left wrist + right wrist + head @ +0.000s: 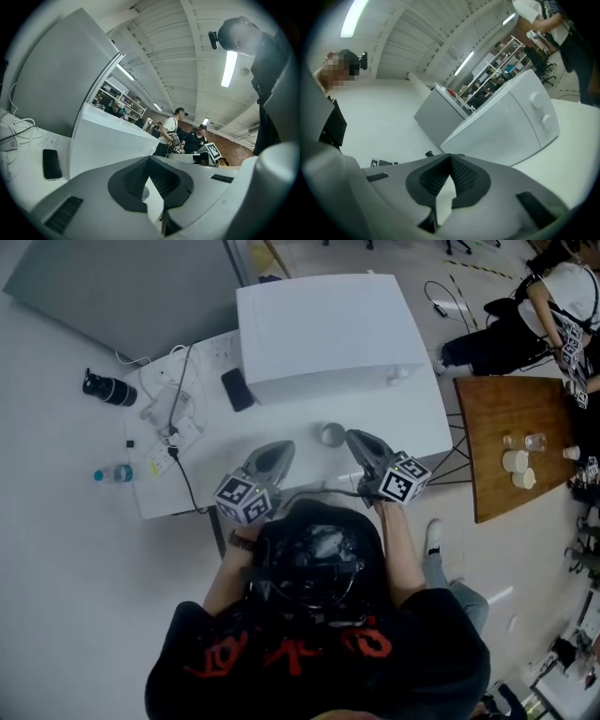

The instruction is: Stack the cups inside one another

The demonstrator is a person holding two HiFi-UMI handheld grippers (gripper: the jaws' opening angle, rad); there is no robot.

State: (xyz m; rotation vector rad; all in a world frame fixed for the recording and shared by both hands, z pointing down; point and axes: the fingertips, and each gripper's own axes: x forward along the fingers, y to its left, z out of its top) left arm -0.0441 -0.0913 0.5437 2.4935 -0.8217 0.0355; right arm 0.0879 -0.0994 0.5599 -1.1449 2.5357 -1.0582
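One small grey cup (332, 434) stands on the white table (412, 423), in front of the white appliance; from above I cannot tell whether other cups sit inside it. My left gripper (284, 447) hovers just left of the cup and my right gripper (355, 438) just right of it, both apart from it. In the left gripper view the jaws of the left gripper (149, 160) meet at the tips with nothing between them. The right gripper view shows the right gripper (450, 157) the same way, jaws together and empty, facing the appliance.
A large white appliance (328, 334) fills the back of the table. Left of it lie a black phone (237, 389) and a power strip with cables (173, 432). A brown table (497, 418) with several cups (515, 462) stands at the right, with people (553, 306) beyond it.
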